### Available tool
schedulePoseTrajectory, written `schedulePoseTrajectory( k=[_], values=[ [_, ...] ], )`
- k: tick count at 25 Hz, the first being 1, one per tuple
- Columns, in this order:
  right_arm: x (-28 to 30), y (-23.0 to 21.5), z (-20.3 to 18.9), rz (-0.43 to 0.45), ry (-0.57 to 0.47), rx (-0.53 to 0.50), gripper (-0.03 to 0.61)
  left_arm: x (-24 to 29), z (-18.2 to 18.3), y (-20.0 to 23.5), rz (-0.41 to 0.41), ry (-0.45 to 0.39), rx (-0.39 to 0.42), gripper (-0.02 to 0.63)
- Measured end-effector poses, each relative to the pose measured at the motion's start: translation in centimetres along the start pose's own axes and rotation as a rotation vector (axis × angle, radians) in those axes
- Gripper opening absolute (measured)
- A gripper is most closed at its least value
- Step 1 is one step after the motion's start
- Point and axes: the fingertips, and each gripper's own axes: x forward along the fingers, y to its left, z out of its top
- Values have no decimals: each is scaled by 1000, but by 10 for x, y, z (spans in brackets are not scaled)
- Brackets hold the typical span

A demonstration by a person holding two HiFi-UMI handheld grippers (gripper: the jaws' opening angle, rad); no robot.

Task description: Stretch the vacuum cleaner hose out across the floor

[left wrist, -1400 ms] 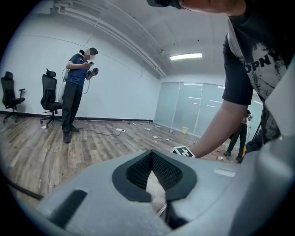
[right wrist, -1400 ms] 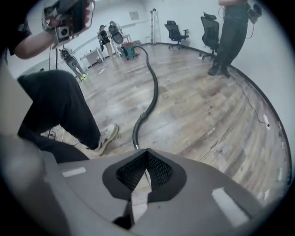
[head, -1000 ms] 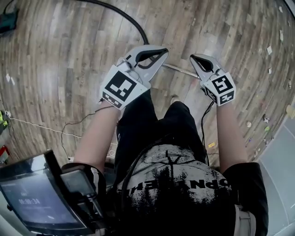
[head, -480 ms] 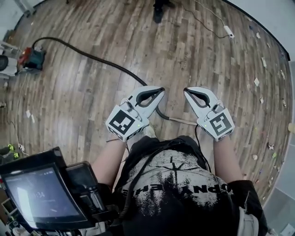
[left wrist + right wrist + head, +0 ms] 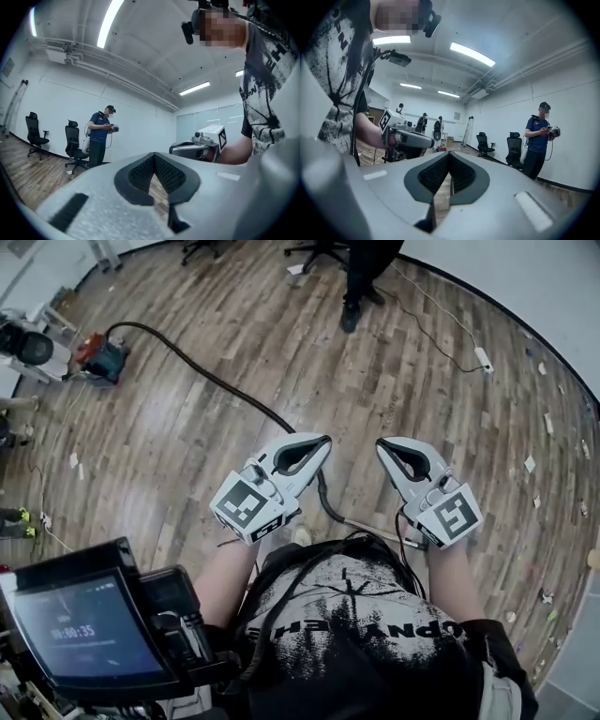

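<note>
Left gripper [image 5: 322, 441] and right gripper [image 5: 382, 446] are both clamped shut on nothing. Below them I see the hose [image 5: 216, 381] on the floor, running away ahead-left to the vacuum cleaner [image 5: 101, 360]; its near end passes under the left gripper, so that one is closer.

Black hose [image 5: 230, 388] across wooden floor [image 5: 394, 390]

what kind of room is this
Probably a large, mostly bare office or lab space: wood-plank floor, black office chairs along a white wall, overhead strip lights, and another person standing further off.
</note>
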Motion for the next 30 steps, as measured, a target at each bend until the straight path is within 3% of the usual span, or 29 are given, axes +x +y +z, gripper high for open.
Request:
schedulePoseTrajectory(
  k=[4,9,13,17,30],
  values=[
    [-1,-20,10,51,-44,27,6,12,16,8,51,-22,1,0],
    [-41,-31,6,115,-79,11,6,40,18,-27,119,-26,21,0],
    [-64,-35,-3,133,-70,-15,6,64,8,-57,122,-15,6,0],
    [-81,-47,-7,162,-84,28,6,84,0,-67,149,0,-7,0],
    [-84,-60,-17,197,-67,51,6,100,-2,-63,157,10,-14,0]
  ],
)
